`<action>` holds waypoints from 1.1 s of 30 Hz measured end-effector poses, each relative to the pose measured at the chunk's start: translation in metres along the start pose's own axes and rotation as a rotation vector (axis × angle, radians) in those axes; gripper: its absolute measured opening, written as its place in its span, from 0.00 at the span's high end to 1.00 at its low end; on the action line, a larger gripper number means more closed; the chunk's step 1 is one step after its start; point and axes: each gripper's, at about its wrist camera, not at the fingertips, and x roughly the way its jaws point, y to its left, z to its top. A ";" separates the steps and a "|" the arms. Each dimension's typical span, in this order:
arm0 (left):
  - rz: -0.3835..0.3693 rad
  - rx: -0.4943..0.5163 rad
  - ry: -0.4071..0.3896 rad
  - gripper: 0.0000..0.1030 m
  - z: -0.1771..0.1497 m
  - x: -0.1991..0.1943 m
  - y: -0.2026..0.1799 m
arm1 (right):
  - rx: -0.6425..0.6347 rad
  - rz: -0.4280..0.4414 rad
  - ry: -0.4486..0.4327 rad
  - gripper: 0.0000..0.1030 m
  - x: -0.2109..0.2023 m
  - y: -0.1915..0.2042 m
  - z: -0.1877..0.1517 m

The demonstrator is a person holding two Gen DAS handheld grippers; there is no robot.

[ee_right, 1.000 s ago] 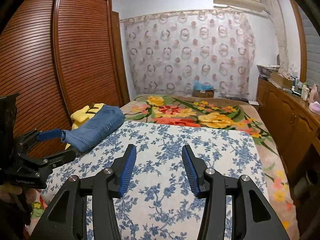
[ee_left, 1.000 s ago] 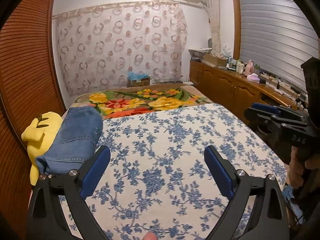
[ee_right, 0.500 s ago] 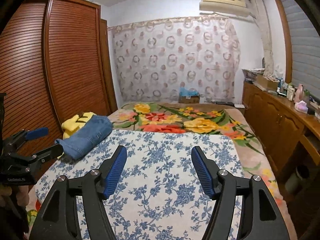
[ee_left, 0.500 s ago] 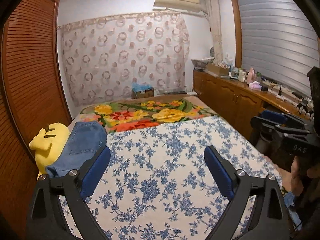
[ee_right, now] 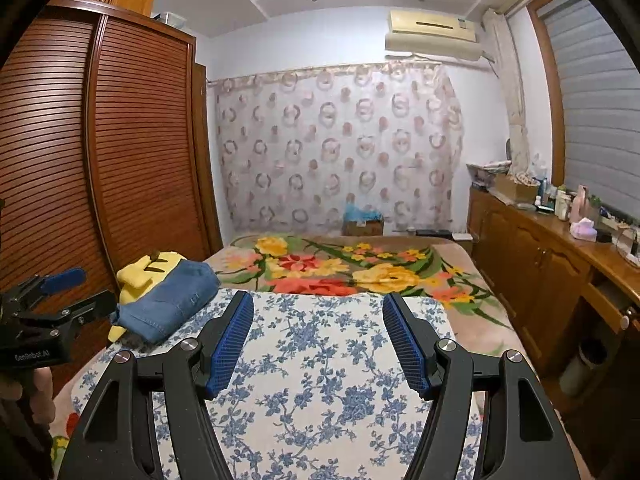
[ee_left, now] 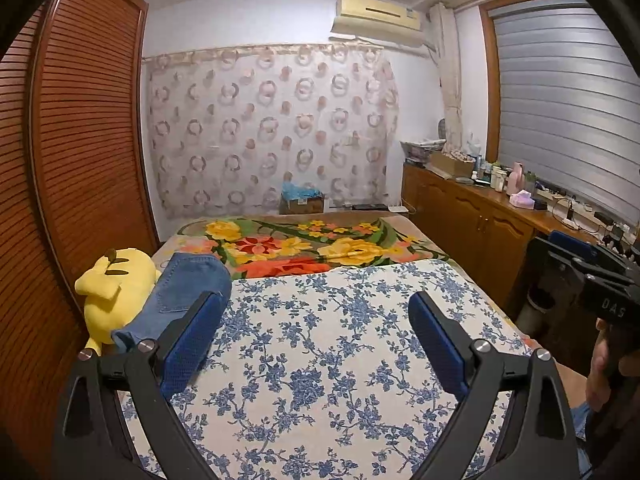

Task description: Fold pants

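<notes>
Left gripper: the left gripper point(ee_left: 312, 336) hangs above the blue-flowered bedspread point(ee_left: 320, 360) with its jaws spread wide and nothing between the blue pads.

Right gripper: the right gripper point(ee_right: 318, 340) has its jaws apart too, having just been opening, and they are empty.

Jeans: the folded blue jeans point(ee_right: 168, 300) lie at ten o'clock from the right gripper, at the bed's left edge, leaning on a yellow plush toy point(ee_right: 148, 272) beside the slatted wardrobe point(ee_right: 120, 160).

Beyond: a bright floral blanket point(ee_right: 360, 268) covers the far end of the bed at twelve o'clock, with a ring-patterned curtain point(ee_right: 340, 144) behind it.

State of task: the fold looks finished, judging by the compact bundle.

Risk: the bundle rests partly on the soft toy near the mattress edge; if the toy is nudged or sags, the jeans could slide and the fold spring open.

Second risk: a gripper passing close at ten o'clock could catch the denim's open end.
</notes>
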 end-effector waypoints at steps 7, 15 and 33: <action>0.001 0.001 0.001 0.08 0.000 0.000 0.002 | 0.004 0.005 0.007 0.33 0.000 -0.007 -0.004; -0.001 -0.001 -0.003 0.08 -0.001 -0.002 0.003 | 0.004 0.005 0.005 0.33 -0.005 -0.010 -0.001; 0.000 -0.001 -0.007 0.08 -0.001 -0.004 0.003 | -0.001 0.006 0.006 0.33 -0.004 -0.012 -0.004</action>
